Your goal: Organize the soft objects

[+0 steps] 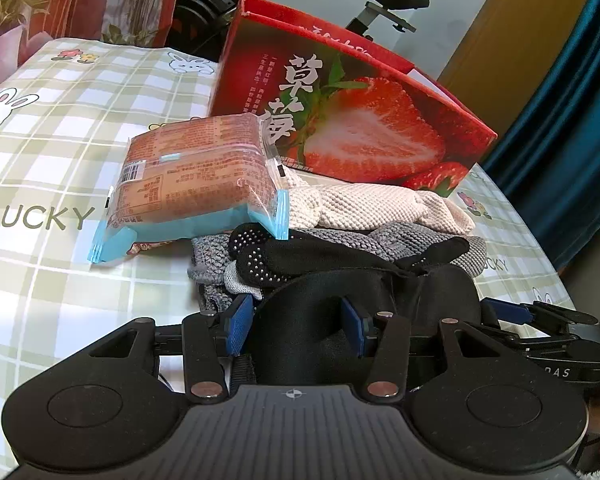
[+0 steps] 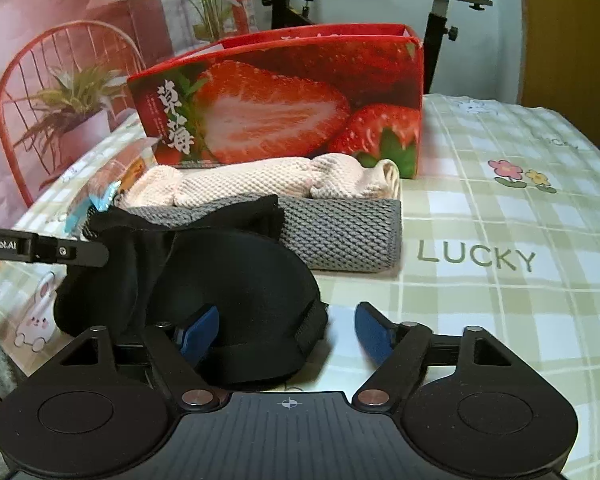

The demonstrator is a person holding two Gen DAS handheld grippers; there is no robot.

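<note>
A black padded eye mask (image 1: 312,320) (image 2: 236,292) lies at the near edge of a soft pile. My left gripper (image 1: 298,326) has its blue pads on either side of one mask cup, closed on it. My right gripper (image 2: 288,334) is open, its left pad on the mask's right end, its right pad over bare cloth. Behind lie a black dotted glove (image 1: 300,256), a grey knit cloth (image 2: 340,232) and a cream knit cloth (image 1: 372,204) (image 2: 260,186). A packaged cake (image 1: 196,188) rests on the pile's left side.
A red strawberry box (image 1: 352,112) (image 2: 284,108) stands open behind the pile on the checked bunny tablecloth (image 1: 60,168) (image 2: 500,208). An exercise bike (image 2: 440,8) and a printed red backdrop stand beyond the table. The left gripper's arm (image 2: 40,248) shows at the left in the right wrist view.
</note>
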